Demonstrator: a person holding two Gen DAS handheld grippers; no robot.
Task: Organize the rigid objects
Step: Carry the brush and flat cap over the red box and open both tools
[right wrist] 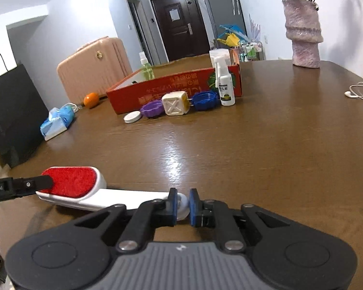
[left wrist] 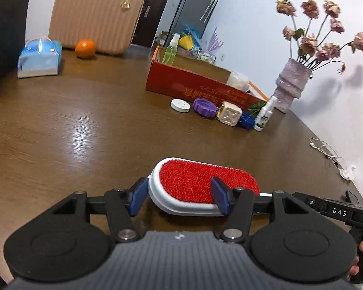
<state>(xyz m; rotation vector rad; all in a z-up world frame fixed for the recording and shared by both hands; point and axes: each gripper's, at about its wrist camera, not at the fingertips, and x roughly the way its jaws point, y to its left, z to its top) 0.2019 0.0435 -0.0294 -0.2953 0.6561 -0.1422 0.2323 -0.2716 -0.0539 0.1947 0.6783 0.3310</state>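
Note:
A lint brush (left wrist: 193,178) with a red bristle pad and a white body is held between both grippers just above the brown table (left wrist: 84,125). My left gripper (left wrist: 179,193) is shut on the brush head, one blue pad against the white side and the other across the red face. In the right wrist view the brush (right wrist: 72,181) stretches to the left, and my right gripper (right wrist: 182,205) is shut on the rounded end of its white handle (right wrist: 133,198).
A red cardboard box (left wrist: 181,82) stands farther back, with a white lid (left wrist: 180,105), a purple lid (left wrist: 204,107), a cream cube (left wrist: 230,113), a blue lid (left wrist: 246,120) and a spray bottle (left wrist: 263,116) in front of it. A vase (left wrist: 290,89), an orange (left wrist: 85,48), a tissue pack (left wrist: 40,58), a suitcase (left wrist: 94,17) and earphones (left wrist: 326,149) ring the table.

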